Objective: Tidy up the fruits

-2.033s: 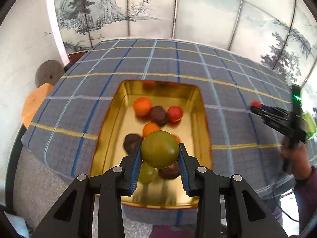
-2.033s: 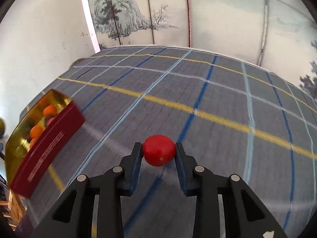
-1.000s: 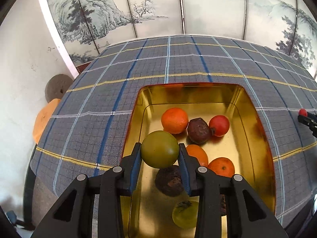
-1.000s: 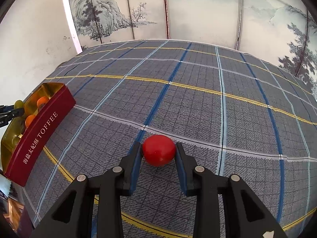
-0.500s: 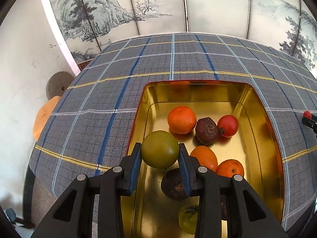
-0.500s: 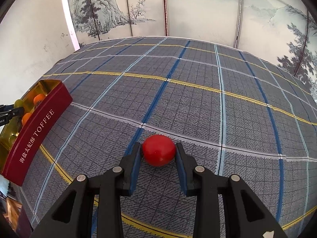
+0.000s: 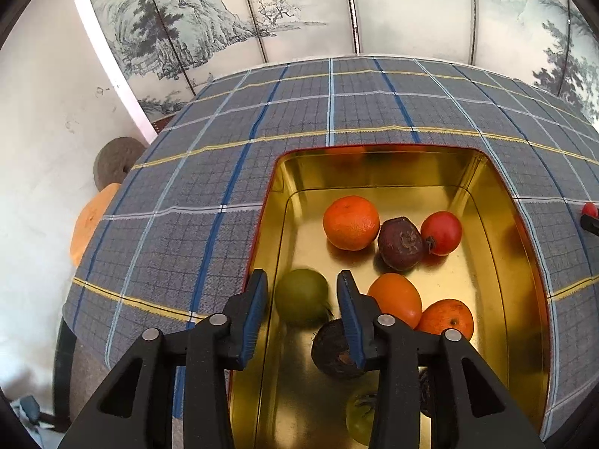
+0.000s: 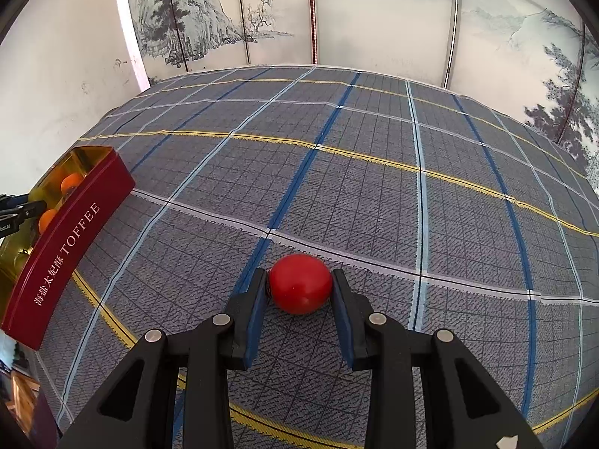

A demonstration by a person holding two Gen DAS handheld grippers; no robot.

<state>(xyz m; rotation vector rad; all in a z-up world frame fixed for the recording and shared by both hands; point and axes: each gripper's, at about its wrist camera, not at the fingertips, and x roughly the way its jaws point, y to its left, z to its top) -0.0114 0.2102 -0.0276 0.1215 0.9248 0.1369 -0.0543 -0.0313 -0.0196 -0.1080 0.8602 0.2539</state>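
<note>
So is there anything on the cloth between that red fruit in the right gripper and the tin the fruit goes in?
Nothing visible. The right gripper holds the red fruit over bare checked tablecloth, and the stretch to the red tin at the left shows only cloth. The left gripper, jaws opening around a green fruit, hangs over that tin.

Tin [image 7: 378, 176] showing gold inside, dark red outside with white lettering. Tablecloth [image 8: 374, 194] wearing grey plaid, crossed by blue, pale blue and yellow lines. Fruits glowing orange [image 7: 351, 222], red [image 7: 441, 232], dark purple-brown [image 7: 400, 243]; a blurred olive-green fruit [image 7: 301, 301] sitting between blue pads [image 7: 254, 305]. Bright red fruit [image 8: 300, 289] showing over the cloth. Screen [image 8: 374, 15] carrying grey ink landscape.
</note>
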